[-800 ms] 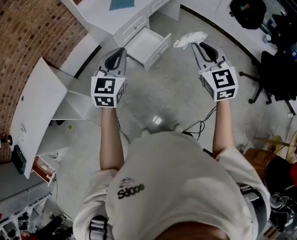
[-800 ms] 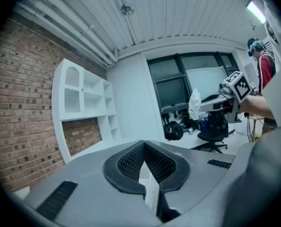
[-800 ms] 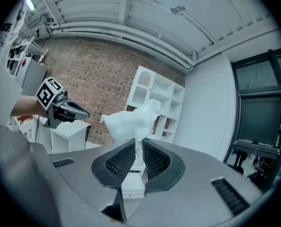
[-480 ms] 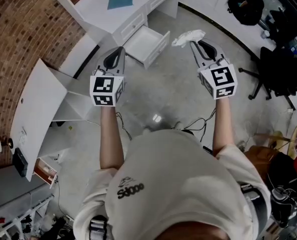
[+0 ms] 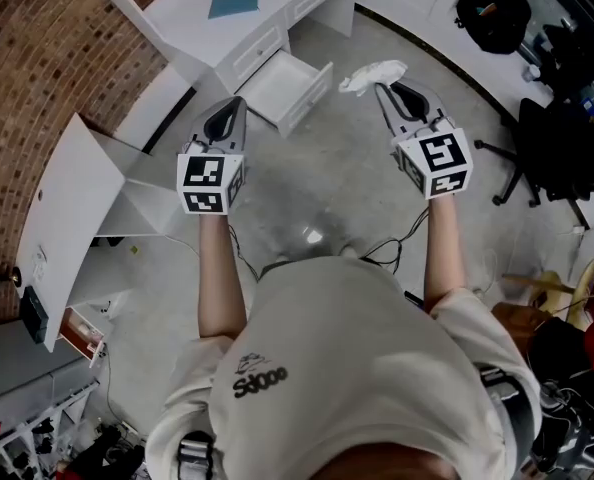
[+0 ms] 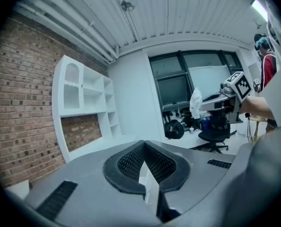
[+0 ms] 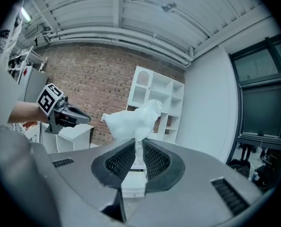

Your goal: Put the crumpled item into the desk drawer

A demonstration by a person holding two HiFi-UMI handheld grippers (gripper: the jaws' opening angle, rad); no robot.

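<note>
In the head view my right gripper (image 5: 381, 90) is shut on a white crumpled item (image 5: 371, 74), held in the air just right of the open white desk drawer (image 5: 289, 86). The right gripper view shows the item (image 7: 131, 120) pinched at its lower end between the pads of that gripper (image 7: 139, 145). My left gripper (image 5: 232, 109) hovers left of the drawer's front, shut with nothing in it. In the left gripper view its jaws (image 6: 144, 144) meet at the tips, and the crumpled item (image 6: 196, 103) shows far off to the right.
The white desk (image 5: 192, 8) runs along the brick wall (image 5: 37, 58), with a blue sheet (image 5: 233, 4) on its top. A white shelf unit (image 5: 72, 208) lies at the left. A black office chair (image 5: 547, 153) stands at the right and cables (image 5: 402, 251) lie on the floor.
Nearly nothing: the whole view has drifted slightly, and both grippers keep their places beside the drawer. The right gripper's hold on the crumpled item is unchanged.
</note>
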